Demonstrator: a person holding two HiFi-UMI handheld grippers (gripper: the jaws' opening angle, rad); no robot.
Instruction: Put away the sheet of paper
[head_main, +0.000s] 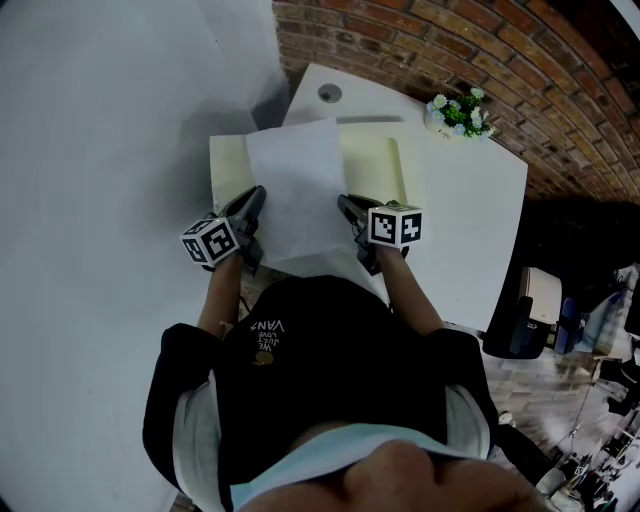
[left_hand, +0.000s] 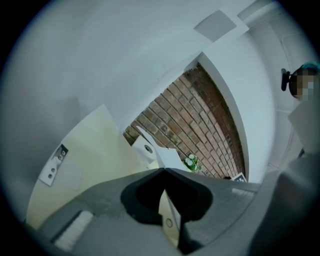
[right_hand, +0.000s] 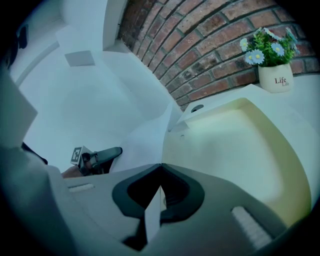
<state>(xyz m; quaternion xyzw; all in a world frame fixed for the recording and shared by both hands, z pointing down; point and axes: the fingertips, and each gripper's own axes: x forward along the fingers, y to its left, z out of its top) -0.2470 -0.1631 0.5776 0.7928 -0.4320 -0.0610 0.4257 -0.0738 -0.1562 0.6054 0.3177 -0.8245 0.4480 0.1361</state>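
A white sheet of paper (head_main: 298, 190) hangs over an open pale yellow folder (head_main: 375, 165) on the white table (head_main: 470, 220). My left gripper (head_main: 252, 205) is shut on the sheet's left edge, and my right gripper (head_main: 348, 208) is shut on its right edge. In the left gripper view the jaws (left_hand: 164, 172) meet with the paper's edge (left_hand: 167, 215) pinched between them. The right gripper view shows the same: the jaws (right_hand: 160, 167) are closed and the sheet (right_hand: 152, 217) runs through them, with the folder (right_hand: 230, 145) right of it and the left gripper (right_hand: 102, 156) beyond.
A small white pot of flowers (head_main: 458, 112) stands at the table's far right corner by the brick wall (head_main: 480, 50). A round cable hole (head_main: 329, 93) lies at the table's far left. A white wall (head_main: 100, 150) is close on the left. Clutter sits on the floor (head_main: 590, 330) at the right.
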